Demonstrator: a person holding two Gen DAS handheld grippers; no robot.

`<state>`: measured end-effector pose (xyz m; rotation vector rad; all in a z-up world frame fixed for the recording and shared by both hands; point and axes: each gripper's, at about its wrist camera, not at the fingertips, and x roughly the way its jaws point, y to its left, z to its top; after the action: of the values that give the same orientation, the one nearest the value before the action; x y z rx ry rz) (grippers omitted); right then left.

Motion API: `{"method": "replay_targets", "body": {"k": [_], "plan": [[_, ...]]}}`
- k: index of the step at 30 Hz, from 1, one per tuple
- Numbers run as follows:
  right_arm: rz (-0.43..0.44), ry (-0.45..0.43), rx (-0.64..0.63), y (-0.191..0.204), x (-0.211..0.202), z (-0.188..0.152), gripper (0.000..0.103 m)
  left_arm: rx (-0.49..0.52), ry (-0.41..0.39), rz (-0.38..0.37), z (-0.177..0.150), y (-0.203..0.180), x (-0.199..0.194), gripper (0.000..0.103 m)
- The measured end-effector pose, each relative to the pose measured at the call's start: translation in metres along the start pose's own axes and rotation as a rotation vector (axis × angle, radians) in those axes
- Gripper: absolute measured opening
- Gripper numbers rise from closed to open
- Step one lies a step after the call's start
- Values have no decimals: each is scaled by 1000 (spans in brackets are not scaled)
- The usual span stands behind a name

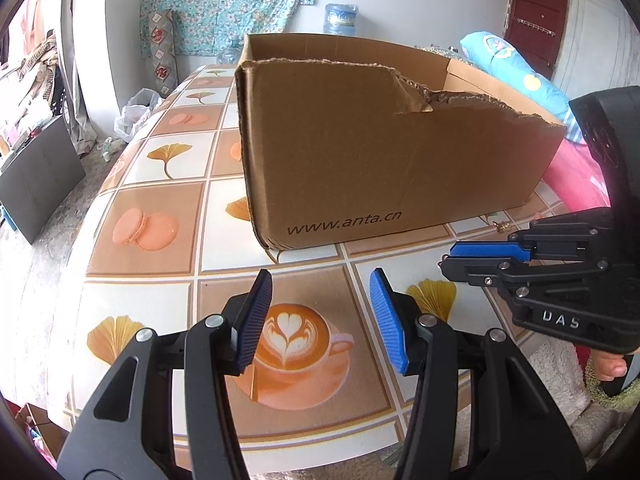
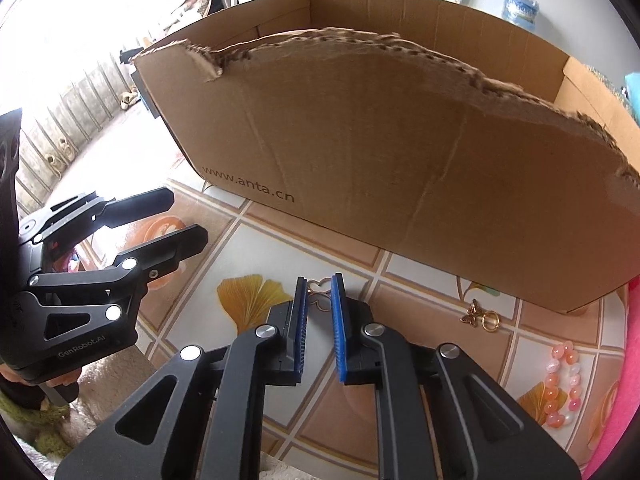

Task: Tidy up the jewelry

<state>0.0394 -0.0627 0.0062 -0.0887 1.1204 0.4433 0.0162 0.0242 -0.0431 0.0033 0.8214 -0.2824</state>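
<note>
In the right wrist view my right gripper (image 2: pixel 320 300) points down at the patterned tablecloth (image 2: pixel 360 420), jaws nearly together, with a thin heart-shaped wire piece (image 2: pixel 320 285) spanning the narrow gap between the blue pads. A gold butterfly charm with a ring (image 2: pixel 480 316) lies to its right, near the front wall of the cardboard box (image 2: pixel 400 152). A pink and white bead bracelet (image 2: pixel 564 384) lies further right. My left gripper (image 1: pixel 320 304) stands open over a printed coffee cup, holding nothing. It also shows as the left gripper (image 2: pixel 190 218) in the right wrist view.
The torn, open-topped box (image 1: pixel 360 152) takes up the middle of the table. My right gripper (image 1: pixel 446 258) sits at the right of the left wrist view, the gold charm (image 1: pixel 500 225) just beyond it. Pink cloth (image 2: pixel 630 360) borders the table's right side. A fingertip (image 1: pixel 608 364) shows below.
</note>
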Motion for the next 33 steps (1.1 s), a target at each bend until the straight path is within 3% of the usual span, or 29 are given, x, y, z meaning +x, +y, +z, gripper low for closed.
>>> {"method": "replay_targets", "body": {"k": [5,6,7,17,23,33], "plan": [[12,24,31,-10,1,7,12,-19,-11,-12,-4,0,-1,48],[13,27,36,-12,1,6,10,-20,-13,-15,-5,0,-2,48],[17,31,41,-14,0,5,1,-20,-15,-18,-5,-1,-2,48],[-1,40,74,-18,-9,6,1,-9,-27,-40,-8,-4,-3,48],[-1,55,37,-17,-10,0,14,-11,-35,-50,-9,-3,-4,48],[65,96,39,-8,10,6,17,-30,-39,-65,-13,5,-5,48]]}}
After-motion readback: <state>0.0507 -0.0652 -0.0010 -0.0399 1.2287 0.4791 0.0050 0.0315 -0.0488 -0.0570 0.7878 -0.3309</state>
